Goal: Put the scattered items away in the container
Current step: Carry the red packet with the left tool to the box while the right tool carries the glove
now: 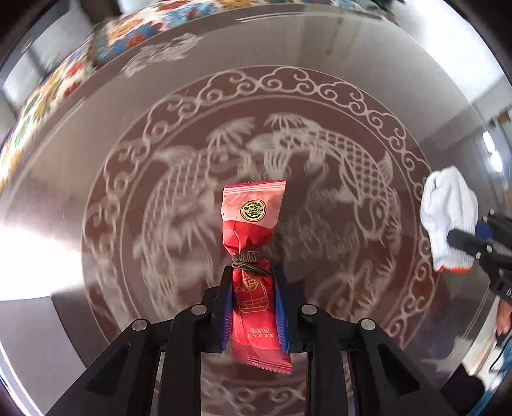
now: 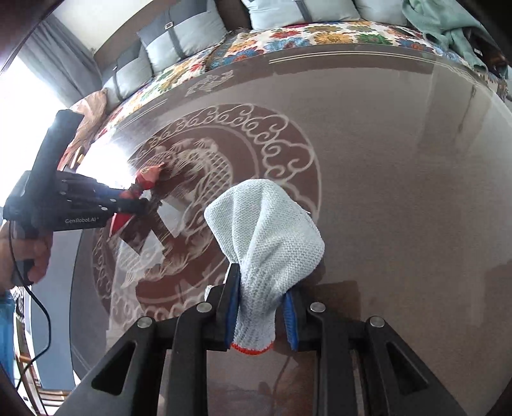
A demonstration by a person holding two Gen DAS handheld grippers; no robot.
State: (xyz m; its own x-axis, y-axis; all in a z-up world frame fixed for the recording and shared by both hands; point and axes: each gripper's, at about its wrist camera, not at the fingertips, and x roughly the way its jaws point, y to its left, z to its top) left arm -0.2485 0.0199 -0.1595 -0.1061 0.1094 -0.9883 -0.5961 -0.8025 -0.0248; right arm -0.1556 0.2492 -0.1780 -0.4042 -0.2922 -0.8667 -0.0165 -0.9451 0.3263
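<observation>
My left gripper [image 1: 251,275] is shut on a red snack packet [image 1: 252,224] tied with brown cord, held above the glass table. The packet also shows in the right wrist view [image 2: 147,179], in the left gripper [image 2: 140,198] at the left. My right gripper [image 2: 260,288] is shut on a white knitted glove [image 2: 265,230] with an orange cuff, held above the table. The glove also shows at the right edge of the left wrist view [image 1: 448,214], with the right gripper's fingers [image 1: 473,246] on it. No container is in view.
The glass table [image 2: 384,160] bears an etched round fish pattern [image 1: 320,153]. A sofa with a floral cover [image 2: 288,41] and grey cushions [image 2: 182,41] runs along the table's far side. A green cloth [image 2: 448,25] lies on the sofa at the right.
</observation>
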